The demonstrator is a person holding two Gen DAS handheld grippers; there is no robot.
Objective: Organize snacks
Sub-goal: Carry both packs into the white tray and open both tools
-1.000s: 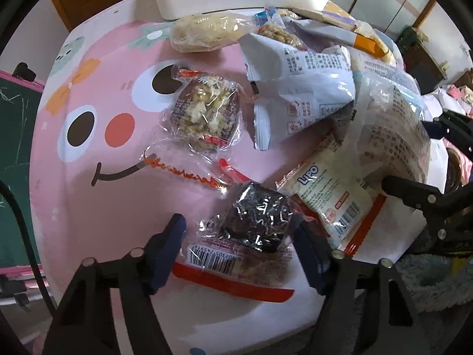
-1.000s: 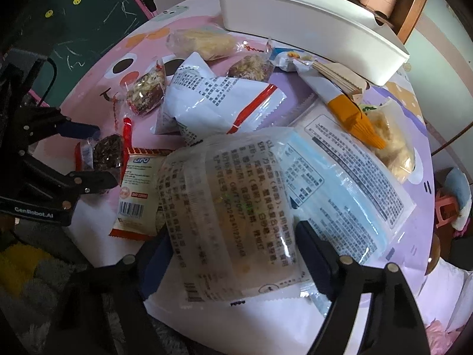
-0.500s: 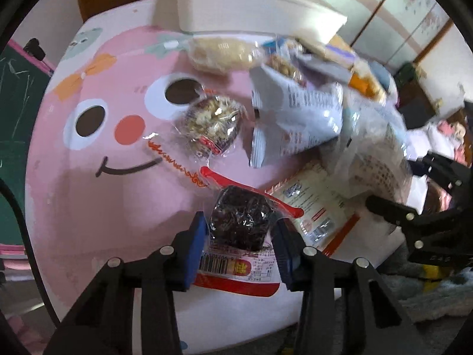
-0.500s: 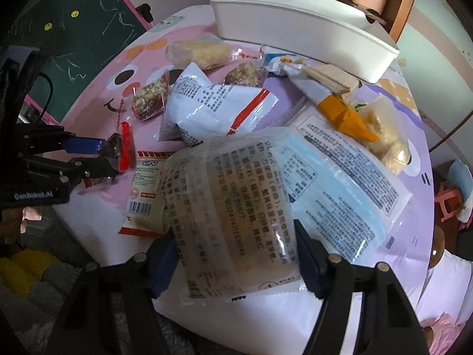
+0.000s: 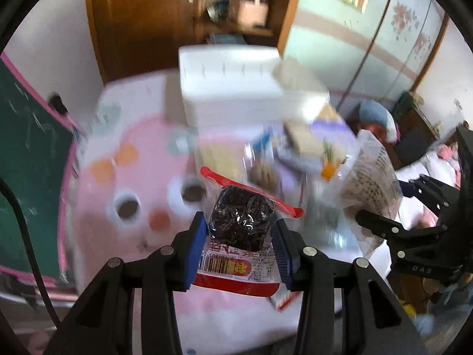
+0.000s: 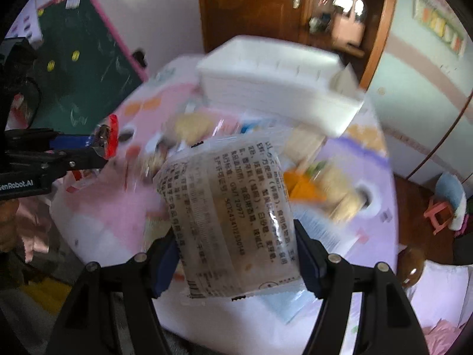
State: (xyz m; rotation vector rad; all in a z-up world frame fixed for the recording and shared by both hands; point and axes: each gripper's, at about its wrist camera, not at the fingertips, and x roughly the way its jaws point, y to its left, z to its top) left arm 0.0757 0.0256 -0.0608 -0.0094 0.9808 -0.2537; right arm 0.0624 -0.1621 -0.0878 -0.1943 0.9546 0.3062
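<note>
My left gripper (image 5: 239,225) is shut on a clear packet with red edges and a dark, stringy snack block (image 5: 241,216) inside. It hangs above the pink cartoon-face table (image 5: 118,183). My right gripper (image 6: 233,240) is shut on a clear printed packet of pale snacks (image 6: 227,204), also held off the table. In the right wrist view the left gripper (image 6: 91,149) comes in from the left with the red packet edge (image 6: 112,136) at its tips. In the left wrist view the right gripper (image 5: 396,204) and its packet (image 5: 372,183) sit at the right.
A long white bin (image 5: 236,88) (image 6: 275,88) stands at the table's far edge. Several blurred snack packets (image 5: 295,151) lie between it and me. A green chalkboard (image 5: 26,136) leans at the left, with a wooden cabinet (image 6: 340,9) behind.
Both grippers closed on their packets and rose, lifting them off the table. Both views tilted up, so the bin and room behind now show.
</note>
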